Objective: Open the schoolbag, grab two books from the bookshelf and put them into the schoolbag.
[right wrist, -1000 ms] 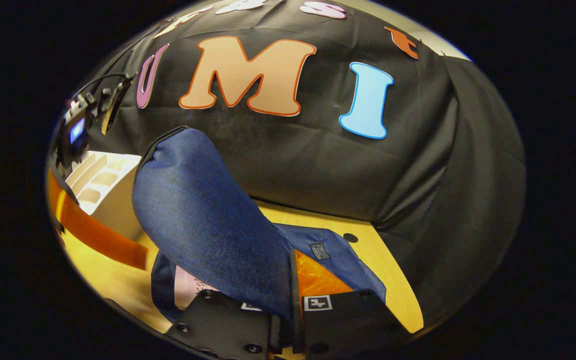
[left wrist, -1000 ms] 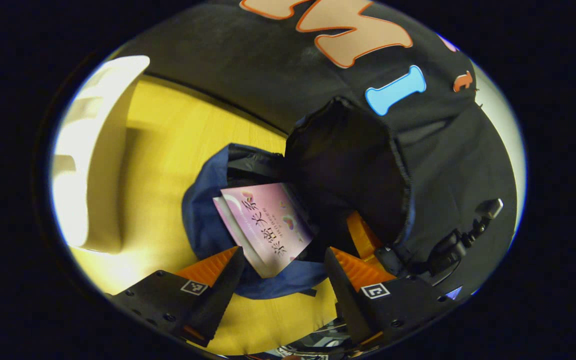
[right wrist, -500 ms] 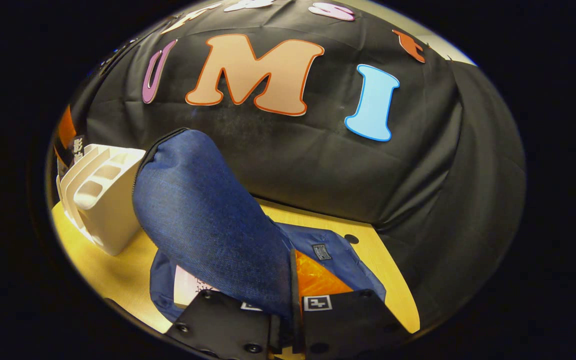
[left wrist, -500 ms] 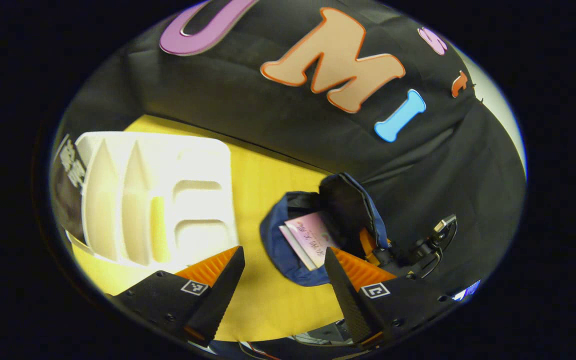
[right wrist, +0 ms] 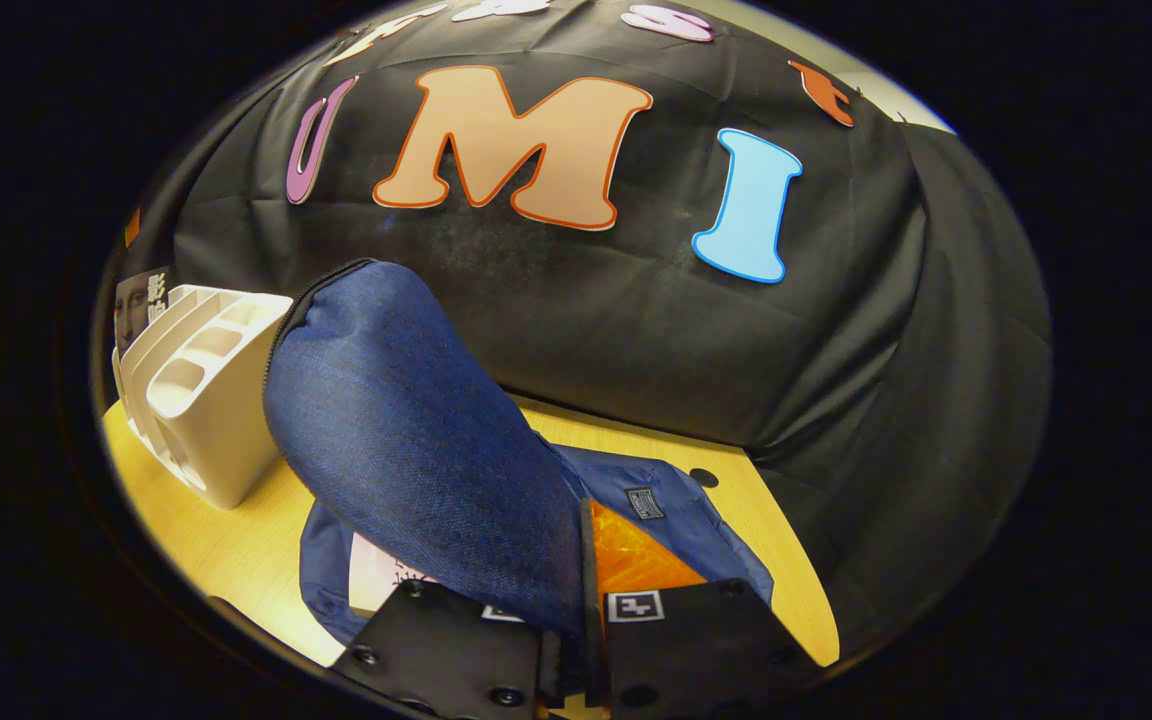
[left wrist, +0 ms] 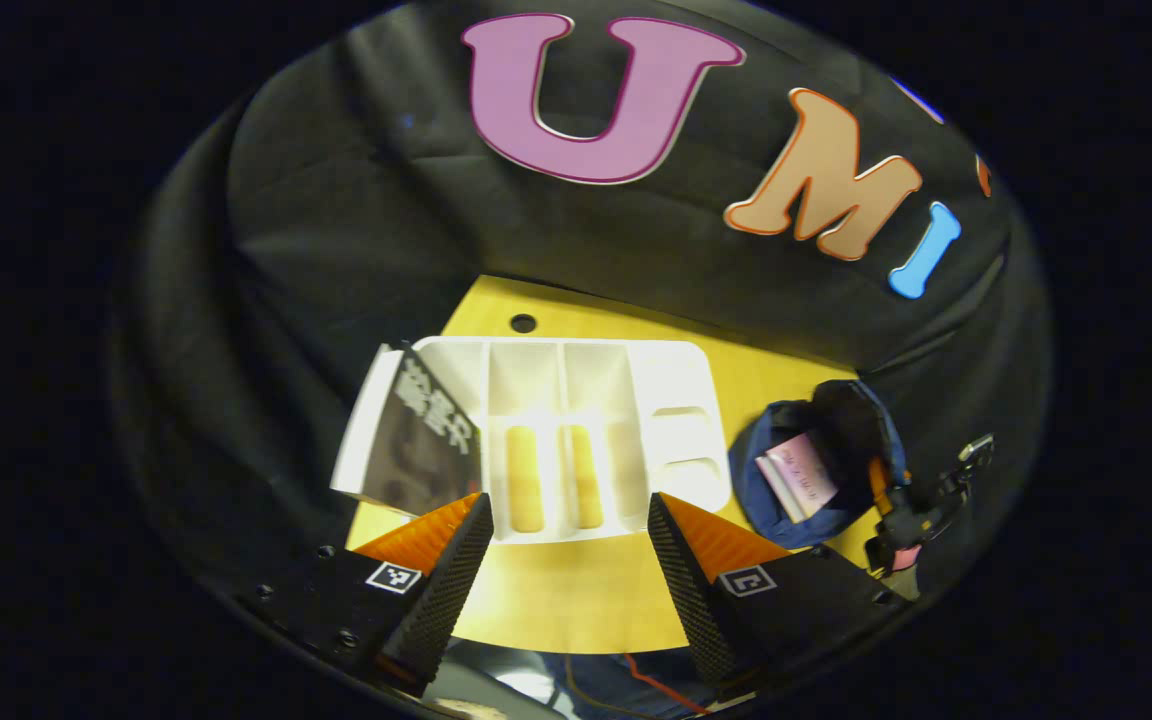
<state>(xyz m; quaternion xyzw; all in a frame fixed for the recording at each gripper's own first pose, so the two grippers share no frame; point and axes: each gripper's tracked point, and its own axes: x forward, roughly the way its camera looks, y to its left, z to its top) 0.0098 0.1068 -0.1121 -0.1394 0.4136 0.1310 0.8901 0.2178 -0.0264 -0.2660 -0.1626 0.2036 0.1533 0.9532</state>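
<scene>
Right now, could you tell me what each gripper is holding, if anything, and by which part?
The right gripper is shut on the schoolbag's flap, pinching its lower edge. The left gripper is open and holds nothing.

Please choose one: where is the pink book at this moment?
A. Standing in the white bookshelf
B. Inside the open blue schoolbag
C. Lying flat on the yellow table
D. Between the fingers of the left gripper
B: in the left gripper view the pink book lies inside the open blue schoolbag, beside the white bookshelf.
</scene>
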